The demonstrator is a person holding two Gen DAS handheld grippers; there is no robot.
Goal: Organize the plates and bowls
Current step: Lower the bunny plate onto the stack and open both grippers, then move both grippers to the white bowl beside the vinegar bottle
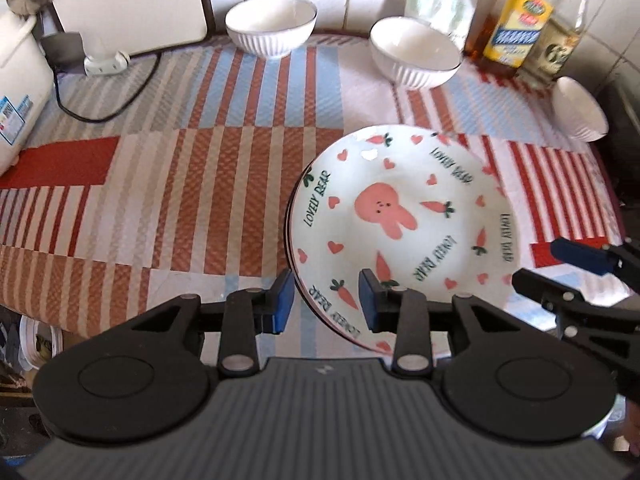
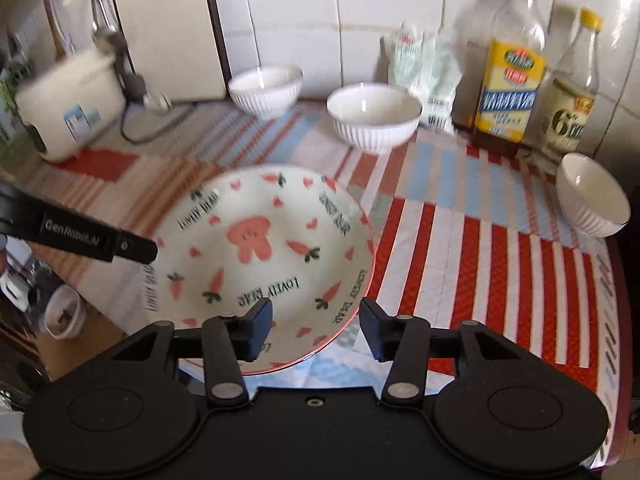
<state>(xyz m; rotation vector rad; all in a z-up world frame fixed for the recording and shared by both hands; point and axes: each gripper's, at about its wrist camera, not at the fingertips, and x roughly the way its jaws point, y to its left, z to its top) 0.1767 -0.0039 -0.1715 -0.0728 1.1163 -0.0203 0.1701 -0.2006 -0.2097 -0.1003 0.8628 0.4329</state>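
A white plate with a pink bunny, carrots and hearts (image 1: 404,232) lies on top of a stack of plates on the striped cloth; it also shows in the right wrist view (image 2: 264,264). My left gripper (image 1: 326,304) is open, its jaws straddling the plate's near left rim. My right gripper (image 2: 316,330) is open over the plate's near right rim, and its finger (image 1: 580,258) shows at the right of the left wrist view. Three white ribbed bowls stand apart: back left (image 1: 271,26), back middle (image 1: 416,50), right (image 1: 580,110).
Oil and vinegar bottles (image 2: 508,68) and a plastic bag (image 2: 428,68) stand at the back right against the tiled wall. A white rice cooker (image 2: 68,104) with its cord and plug sits at the left. The table edge runs along the right.
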